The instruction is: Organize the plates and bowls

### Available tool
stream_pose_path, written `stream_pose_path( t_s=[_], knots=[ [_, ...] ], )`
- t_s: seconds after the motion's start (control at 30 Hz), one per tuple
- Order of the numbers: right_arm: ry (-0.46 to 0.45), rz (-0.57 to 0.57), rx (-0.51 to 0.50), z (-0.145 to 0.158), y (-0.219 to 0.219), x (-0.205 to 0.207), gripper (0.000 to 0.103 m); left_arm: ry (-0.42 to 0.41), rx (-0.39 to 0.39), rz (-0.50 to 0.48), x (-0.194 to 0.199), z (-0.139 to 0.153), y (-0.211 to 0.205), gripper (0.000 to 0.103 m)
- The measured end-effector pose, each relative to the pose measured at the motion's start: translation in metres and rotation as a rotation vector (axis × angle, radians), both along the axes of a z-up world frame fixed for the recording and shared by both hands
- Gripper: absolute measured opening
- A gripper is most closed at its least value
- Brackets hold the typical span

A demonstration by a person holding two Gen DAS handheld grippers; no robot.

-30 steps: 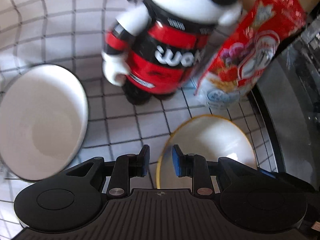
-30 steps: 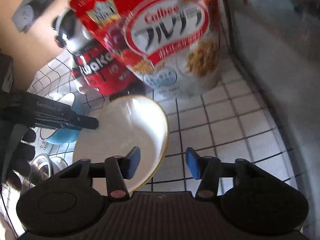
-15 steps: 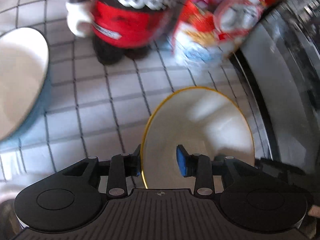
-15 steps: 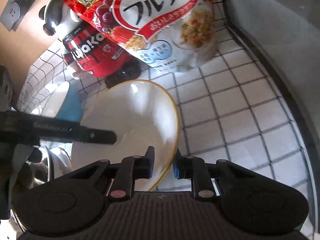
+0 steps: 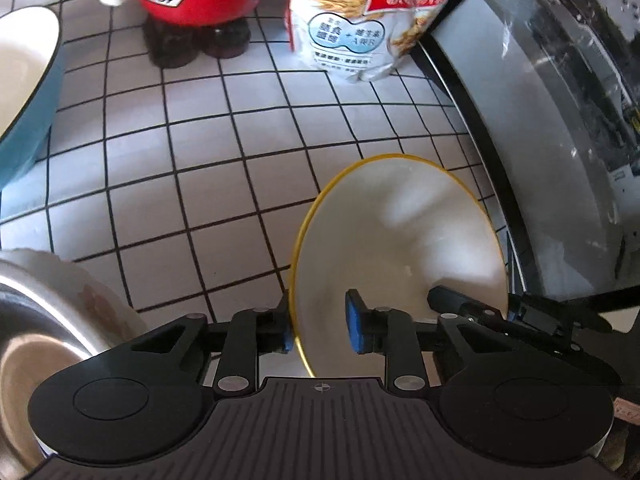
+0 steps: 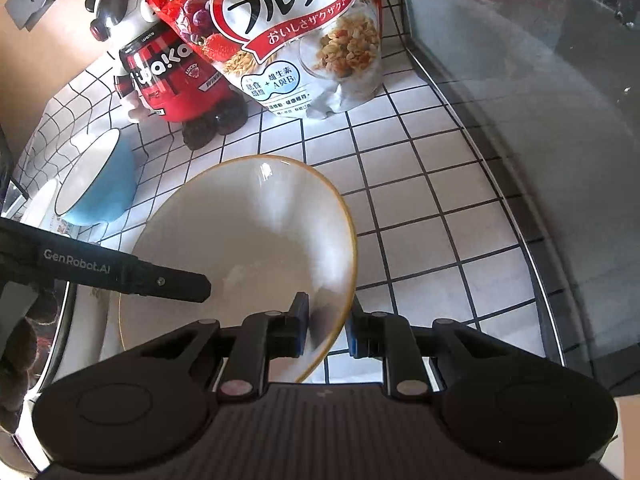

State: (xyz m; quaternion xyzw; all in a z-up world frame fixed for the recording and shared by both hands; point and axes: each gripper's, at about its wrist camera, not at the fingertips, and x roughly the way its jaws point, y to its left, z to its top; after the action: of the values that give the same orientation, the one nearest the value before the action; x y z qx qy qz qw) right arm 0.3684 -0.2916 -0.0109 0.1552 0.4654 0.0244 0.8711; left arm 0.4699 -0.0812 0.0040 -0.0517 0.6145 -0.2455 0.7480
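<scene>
In the left wrist view, a blue bowl [image 5: 28,92] sits at the left edge, and below it, in the lower left corner, is a steel bowl [image 5: 28,344] with a white dish [image 5: 100,296] peeking out behind it. It is too cut off to tell if that dish is a plate or a bowl.

At the top middle stands a red toy figure [image 5: 196,4]. Just to its right a cereal bag [image 5: 352,36] stands upright. Both are at the back of the tiled counter [image 5: 200,168], out of the way of the dishes.

The white bowl with a yellow rim [image 5: 400,248] is in the lower middle, near the counter's right edge. The left gripper [image 5: 318,330] has its fingers apart, one on each side of the rim, not squeezing.

In the right wrist view, the right gripper [image 6: 326,330] looks pinched tight on the near rim. It seems to hold the bowl steady so the other gripper can get hold too. Two grips likely keep a wide, slippery bowl from tipping.

Count: three bowls, one white dish, one toy, one bag, two grippers.
</scene>
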Motion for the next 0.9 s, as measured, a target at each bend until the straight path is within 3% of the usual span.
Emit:
stream_pose_path(
  t_s=[0.17, 0.23, 0.37, 0.43, 0.57, 0.67, 0.73, 0.83, 0.9],
  knots=[
    [-0.055, -0.009, -0.112, 0.019, 0.005, -0.011, 0.023, -0.041, -0.023, 0.016, -0.005, 0.026, 0.014, 0.028],
    [-0.098, -0.003, -0.153, 0.035, 0.009, -0.017, 0.031, -0.063, -0.037, 0.021, -0.008, 0.041, 0.024, 0.028],
    [-0.225, 0.023, -0.153, 0.081, 0.024, -0.019, 0.034, -0.170, -0.079, 0.042, -0.012, 0.084, 0.058, 0.028],
    [-0.289, 0.041, -0.122, 0.104, 0.036, -0.014, 0.040, -0.251, -0.095, 0.067, -0.009, 0.111, 0.081, 0.028],
    [-0.400, 0.105, -0.036, 0.154, 0.072, 0.007, 0.042, -0.479, -0.127, 0.165, -0.005, 0.178, 0.143, 0.028],
    [-0.520, 0.178, 0.007, 0.211, 0.109, 0.027, 0.042, -0.610, -0.118, 0.241, 0.002, 0.223, 0.184, 0.028],
    [-0.586, 0.222, 0.085, 0.249, 0.125, 0.041, 0.047, -0.675, -0.088, 0.272, 0.010, 0.251, 0.205, 0.028],
    [-0.611, 0.244, 0.240, 0.287, 0.135, 0.068, 0.059, -0.677, -0.101, 0.258, 0.027, 0.275, 0.229, 0.028],
    [-0.598, 0.233, 0.254, 0.290, 0.140, 0.084, 0.059, -0.636, -0.101, 0.248, 0.040, 0.272, 0.236, 0.028]
  ],
)
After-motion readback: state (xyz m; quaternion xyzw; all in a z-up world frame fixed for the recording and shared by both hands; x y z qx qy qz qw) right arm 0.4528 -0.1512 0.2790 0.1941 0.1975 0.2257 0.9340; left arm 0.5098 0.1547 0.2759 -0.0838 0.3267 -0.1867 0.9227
